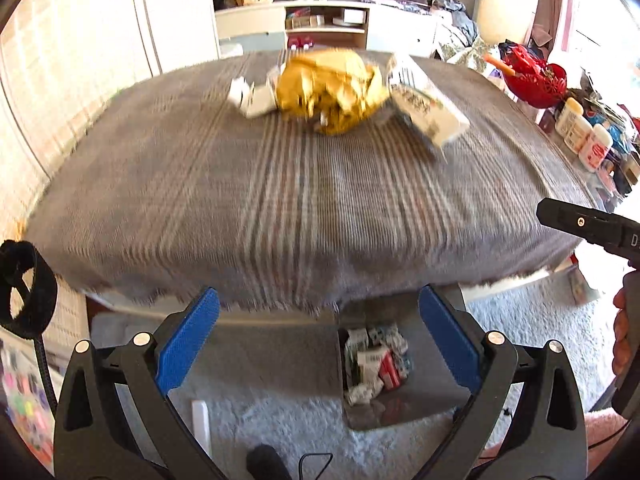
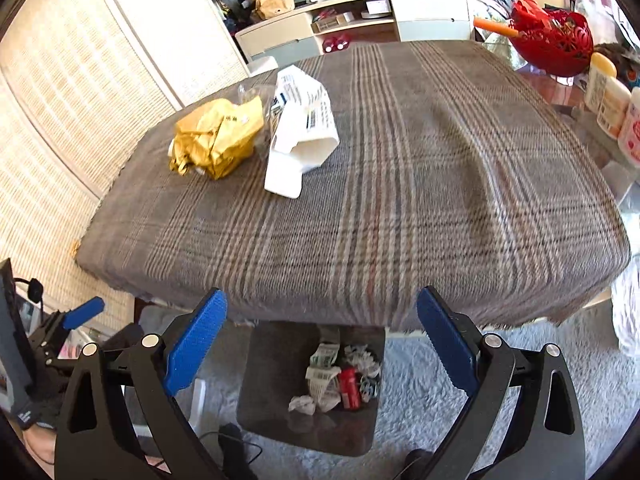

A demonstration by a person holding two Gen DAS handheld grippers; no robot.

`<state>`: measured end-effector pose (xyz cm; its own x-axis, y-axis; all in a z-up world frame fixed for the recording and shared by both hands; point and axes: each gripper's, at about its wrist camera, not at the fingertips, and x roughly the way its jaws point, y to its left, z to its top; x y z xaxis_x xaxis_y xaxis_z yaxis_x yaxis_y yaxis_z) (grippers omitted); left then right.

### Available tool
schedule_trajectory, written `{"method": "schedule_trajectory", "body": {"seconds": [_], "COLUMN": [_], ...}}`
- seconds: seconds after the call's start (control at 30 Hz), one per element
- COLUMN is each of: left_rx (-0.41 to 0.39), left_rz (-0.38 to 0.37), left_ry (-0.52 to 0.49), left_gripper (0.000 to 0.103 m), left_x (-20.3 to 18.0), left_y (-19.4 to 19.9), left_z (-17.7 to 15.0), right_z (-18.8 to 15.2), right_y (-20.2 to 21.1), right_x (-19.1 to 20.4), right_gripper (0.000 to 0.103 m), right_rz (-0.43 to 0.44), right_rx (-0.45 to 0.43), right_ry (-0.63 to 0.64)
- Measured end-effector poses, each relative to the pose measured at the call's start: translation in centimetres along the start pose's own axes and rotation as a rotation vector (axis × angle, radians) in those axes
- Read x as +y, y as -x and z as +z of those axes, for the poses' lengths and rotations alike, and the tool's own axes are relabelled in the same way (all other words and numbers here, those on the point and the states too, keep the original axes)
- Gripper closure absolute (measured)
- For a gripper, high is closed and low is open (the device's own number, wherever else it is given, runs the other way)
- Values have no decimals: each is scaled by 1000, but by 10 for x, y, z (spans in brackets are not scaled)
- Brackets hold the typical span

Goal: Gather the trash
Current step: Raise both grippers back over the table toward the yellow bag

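- My left fingers (image 1: 319, 344) are spread wide with nothing between the blue pads (image 1: 188, 344).
- My right fingers (image 2: 322, 344) are spread just as wide, also empty.
- Both pairs hover off the near edge of the bench (image 2: 360, 184), which is draped in a grey plaid cloth (image 1: 280, 200).
- Far ahead of my left fingers, across the cloth, lies a crumpled yellow bag (image 1: 332, 92); a small white scrap (image 1: 250, 98) touches its left side and a white printed carton (image 1: 430, 106) lies just beside its right.
- From my right fingers the same trash sits far ahead and to the left: the yellow bag (image 2: 218, 140) with the white carton (image 2: 302, 132) just to its right.
- Below and between my right fingers, on the pale rug (image 2: 420, 420), stands a dark bin (image 2: 272, 408) holding crumpled paper and a red can (image 2: 348, 388).
- The bin (image 1: 400, 408) shows between my left fingers too, nearer the right pad.
- Well off to the right of both pairs, past the cloth's edge, are a red basket (image 2: 554, 38) and white bottles (image 1: 586, 140).
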<state>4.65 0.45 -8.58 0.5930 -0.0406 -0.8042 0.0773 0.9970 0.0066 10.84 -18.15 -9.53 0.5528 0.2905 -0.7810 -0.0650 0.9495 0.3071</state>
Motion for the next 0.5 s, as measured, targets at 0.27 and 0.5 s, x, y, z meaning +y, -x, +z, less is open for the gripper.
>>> {"method": "schedule_trajectory", "body": {"seconds": [0.27,0.5], "left_rx": [-25,-50], "left_rz": [40,64], "left_ry": [-9,-37], "left_gripper": [8,8], "left_x": [5,11], "left_y": [-16,-35], "left_z": [66,113], "right_z": [59,105], "right_y": [-24,-43], "right_x": [0,14], "right_gripper": [7,7], "right_rz": [22,2], "right_rx": [-17,-40], "right_ry": [-36,8]}}
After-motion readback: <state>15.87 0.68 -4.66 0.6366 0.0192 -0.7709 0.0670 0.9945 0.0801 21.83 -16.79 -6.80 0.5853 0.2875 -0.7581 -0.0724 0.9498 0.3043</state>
